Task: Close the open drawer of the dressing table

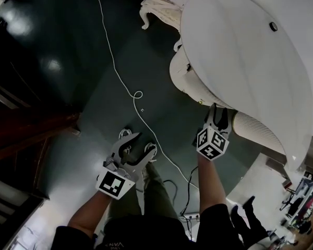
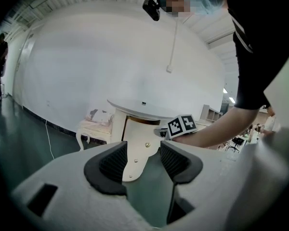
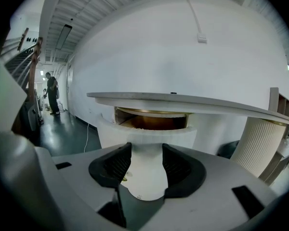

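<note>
We logged the dressing table (image 1: pixel 240 51) at upper right in the head view, white top over a dark green floor (image 1: pixel 68 61). Its drawer (image 1: pixel 190 79) stood pulled out from under the top, curved cream front facing us. In the right gripper view the drawer (image 3: pixel 149 131) showed its brown wooden inside under the tabletop (image 3: pixel 192 102).

The right gripper (image 1: pixel 219 113) sat just in front of the drawer front. Its jaws (image 3: pixel 145 165) were spread, nothing pinched; the drawer front filled the gap between them. We could not tell whether they touched it.

The left gripper (image 1: pixel 141 142) hung lower left, well apart from the table, above the floor. Its jaws (image 2: pixel 142 160) were also spread and empty; past them we saw the drawer front (image 2: pixel 137 153) with small gold studs.

A white cable (image 1: pixel 115 61) ran across the floor. A ribbed white pedestal (image 1: pixel 255 129) stood right of the drawer. An ornate cream bench (image 1: pixel 159 7) was at top.
</note>
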Demonstrator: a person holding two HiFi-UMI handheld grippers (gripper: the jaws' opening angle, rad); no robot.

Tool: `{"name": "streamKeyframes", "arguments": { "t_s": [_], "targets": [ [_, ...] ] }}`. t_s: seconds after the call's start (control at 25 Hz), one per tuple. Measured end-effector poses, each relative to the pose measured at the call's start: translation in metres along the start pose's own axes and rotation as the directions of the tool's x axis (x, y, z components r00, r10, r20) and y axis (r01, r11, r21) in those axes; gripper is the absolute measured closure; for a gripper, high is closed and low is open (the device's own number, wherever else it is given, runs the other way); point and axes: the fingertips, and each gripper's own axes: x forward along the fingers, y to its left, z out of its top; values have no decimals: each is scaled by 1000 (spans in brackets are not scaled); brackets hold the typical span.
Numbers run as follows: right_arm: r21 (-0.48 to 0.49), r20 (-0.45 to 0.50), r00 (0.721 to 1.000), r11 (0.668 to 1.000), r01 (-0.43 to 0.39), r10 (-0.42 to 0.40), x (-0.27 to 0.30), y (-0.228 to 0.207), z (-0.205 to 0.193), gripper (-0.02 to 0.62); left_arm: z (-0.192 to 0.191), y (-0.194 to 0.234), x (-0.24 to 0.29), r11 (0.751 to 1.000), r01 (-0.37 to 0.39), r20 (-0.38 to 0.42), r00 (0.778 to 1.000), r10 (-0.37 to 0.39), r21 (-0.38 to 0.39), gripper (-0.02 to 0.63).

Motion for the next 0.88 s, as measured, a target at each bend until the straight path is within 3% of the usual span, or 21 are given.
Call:
{"name": "streamKeyframes", "arguments": {
  "t_s": [0.28,0.4,0.88],
  "targets": [
    [-66,15,1000,998,17,-16,18,-3,5,399,-7,2,-4,1000,-1,-9,1000,1,-9,388],
    [-120,10,1000,993,5,-4,25,0,6,342,-9,3,-5,1000,-3,-13,1000,3,-6,388],
    [-151,14,1000,988,29,-27,49,-7,17,328,-11,11,-7,1000,-19,-20,1000,19,-20,388]
  ]
}}
